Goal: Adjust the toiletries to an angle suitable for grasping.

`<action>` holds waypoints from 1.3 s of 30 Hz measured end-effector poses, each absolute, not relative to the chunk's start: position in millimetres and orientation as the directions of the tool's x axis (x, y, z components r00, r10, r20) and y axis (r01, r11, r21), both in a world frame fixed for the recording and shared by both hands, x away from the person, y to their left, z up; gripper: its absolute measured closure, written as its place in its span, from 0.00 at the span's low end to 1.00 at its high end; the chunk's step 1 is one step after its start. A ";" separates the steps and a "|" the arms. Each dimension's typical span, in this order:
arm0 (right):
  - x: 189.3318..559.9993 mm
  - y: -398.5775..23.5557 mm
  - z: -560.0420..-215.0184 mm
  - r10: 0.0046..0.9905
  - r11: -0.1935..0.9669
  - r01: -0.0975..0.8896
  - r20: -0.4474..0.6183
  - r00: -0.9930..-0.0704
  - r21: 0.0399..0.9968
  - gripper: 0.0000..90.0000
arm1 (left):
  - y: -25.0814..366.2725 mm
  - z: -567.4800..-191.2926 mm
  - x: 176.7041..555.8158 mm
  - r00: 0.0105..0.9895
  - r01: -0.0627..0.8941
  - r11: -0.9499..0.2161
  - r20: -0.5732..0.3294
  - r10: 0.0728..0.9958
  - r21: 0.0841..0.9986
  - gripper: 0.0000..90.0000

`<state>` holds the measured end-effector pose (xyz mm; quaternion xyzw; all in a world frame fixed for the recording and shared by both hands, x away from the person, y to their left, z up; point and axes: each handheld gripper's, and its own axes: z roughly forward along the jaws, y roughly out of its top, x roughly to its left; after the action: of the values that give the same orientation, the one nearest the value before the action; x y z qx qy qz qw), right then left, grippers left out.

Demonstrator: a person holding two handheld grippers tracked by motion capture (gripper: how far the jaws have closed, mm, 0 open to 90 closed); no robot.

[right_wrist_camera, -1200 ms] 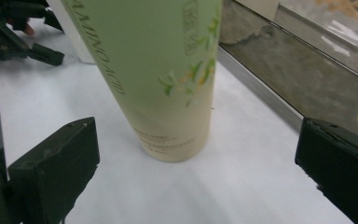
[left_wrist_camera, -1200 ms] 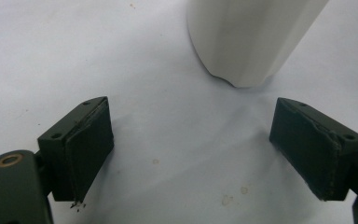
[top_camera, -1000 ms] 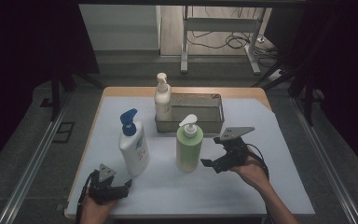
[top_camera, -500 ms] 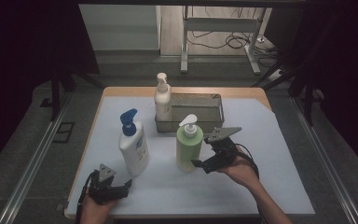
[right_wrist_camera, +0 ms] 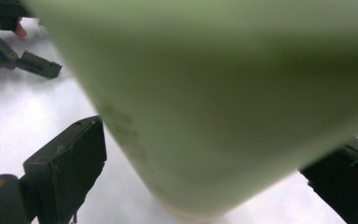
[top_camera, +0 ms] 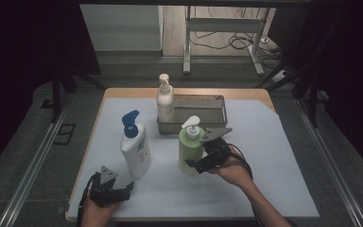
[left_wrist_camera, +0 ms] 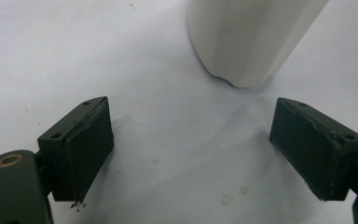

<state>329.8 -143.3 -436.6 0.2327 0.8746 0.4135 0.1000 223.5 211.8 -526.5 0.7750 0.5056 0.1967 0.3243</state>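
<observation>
- Reaching with my right gripper (top_camera: 192, 164) toward the green pump bottle (top_camera: 190, 150), I have its jaws spread on either side of the bottle's lower body; in the right gripper view the bottle (right_wrist_camera: 223, 93) sits between the two black jaws, with a gap visible at the left jaw. I cannot tell whether the right jaw touches it.
- Green pump bottle: upright on the white sheet (top_camera: 274, 156), just in front of the metal tray (top_camera: 217, 101), white pump head on top.
- My left gripper (top_camera: 116, 191) rests low at the near left edge of the table, jaws spread wide and holding nothing; the left gripper view shows bare sheet between them.
- White bottle with the blue pump (top_camera: 135, 147): upright, just beyond my left gripper; its base (left_wrist_camera: 247, 42) appears ahead of the open jaws, apart from them.
- Cream pump bottle (top_camera: 164, 100): upright at the tray's left end; I cannot tell whether it stands inside the tray or against it.
- The green bottle and the blue-pump bottle stand near each other, not touching.
</observation>
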 end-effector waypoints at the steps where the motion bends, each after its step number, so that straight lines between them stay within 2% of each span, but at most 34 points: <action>1: 330.5 -142.2 -436.9 0.489 0.551 0.320 0.012 -0.872 0.771 0.05 | 211.8 -526.5 223.6 0.412 0.656 -0.278 -0.024 0.911 0.702 0.14; 11: 333.3 -136.5 -437.3 0.506 0.540 0.306 -0.012 -0.863 0.784 0.12 | 211.8 -526.5 223.6 0.412 0.656 -0.278 -0.023 0.911 0.702 0.14; 30: 331.6 -135.0 -433.2 0.520 0.544 0.336 0.005 -0.854 0.769 0.14 | 211.9 -526.4 223.7 0.412 0.657 -0.278 -0.024 0.911 0.701 0.14; 39: 331.9 -136.4 -417.0 0.514 0.532 0.326 0.007 -0.858 0.781 0.14 | 211.9 -526.4 223.7 0.412 0.657 -0.278 -0.024 0.911 0.701 0.14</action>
<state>331.9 -136.4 -417.0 0.2420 0.8680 0.4187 0.1125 223.7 211.9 -526.4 0.7750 0.5056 0.1960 0.3245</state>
